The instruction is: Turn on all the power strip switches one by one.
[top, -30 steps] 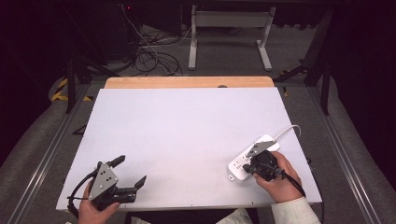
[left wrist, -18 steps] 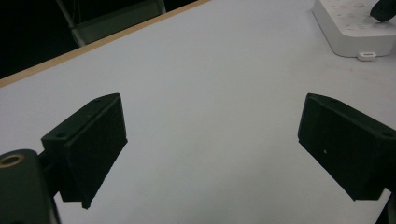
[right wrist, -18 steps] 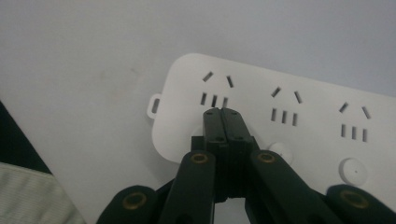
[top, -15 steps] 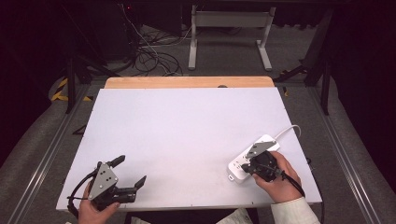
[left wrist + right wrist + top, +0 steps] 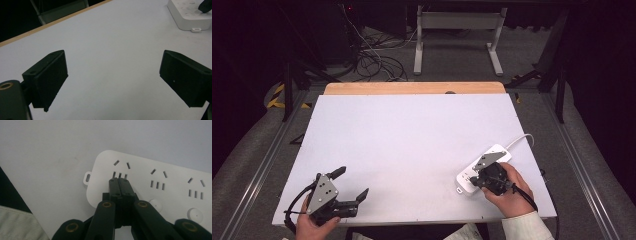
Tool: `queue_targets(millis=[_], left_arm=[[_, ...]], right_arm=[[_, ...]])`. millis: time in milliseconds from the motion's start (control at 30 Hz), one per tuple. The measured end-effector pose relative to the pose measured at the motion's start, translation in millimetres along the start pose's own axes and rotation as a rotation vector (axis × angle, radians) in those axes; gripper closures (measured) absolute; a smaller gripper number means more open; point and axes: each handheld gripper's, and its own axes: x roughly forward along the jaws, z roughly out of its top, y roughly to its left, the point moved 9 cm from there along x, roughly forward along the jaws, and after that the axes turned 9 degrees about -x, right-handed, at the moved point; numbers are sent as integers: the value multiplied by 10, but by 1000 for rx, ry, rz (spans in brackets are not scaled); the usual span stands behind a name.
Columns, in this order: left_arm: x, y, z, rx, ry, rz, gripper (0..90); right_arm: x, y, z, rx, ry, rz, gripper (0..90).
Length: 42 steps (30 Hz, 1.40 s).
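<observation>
The white power strip [image 5: 482,169] lies near the table's [image 5: 412,135] right front corner — about four o'clock from the table's middle — running from seven to one o'clock, with its white cord [image 5: 521,139] leaving the far end. The right gripper [image 5: 486,178] sits over the strip's near end, jaws pressed together with nothing between them; in the right gripper view its tips [image 5: 120,180] rest just beside the end socket's slots. The left gripper [image 5: 352,186] is at seven o'clock near the front edge — jaws wide apart, empty.
</observation>
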Motion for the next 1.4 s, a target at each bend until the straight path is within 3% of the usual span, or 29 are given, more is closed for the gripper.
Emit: queue_targets(millis=[633,933,1067,1100,1167,1400], left_arm=[[2,-4,-2,3,2,2,84],[2,-3,-3,3,2,4,84],[2,4,-5,-5,3,3,84],[7,6,-7,-6,4,3,84],[19,16,-3,-3,4,7,84],[21,10,-3,4,5,12,84]], right_arm=[[31,9,-10,14,16,-6,900],[41,12,-5,0,48,-40,900],[-22,-29,21,1,-12,-56,900],[-168,-64,80,16,-92,-57,900],[-294,-97,132,20,-145,-72,900],[-307,-104,127,25,-143,-79,900]])
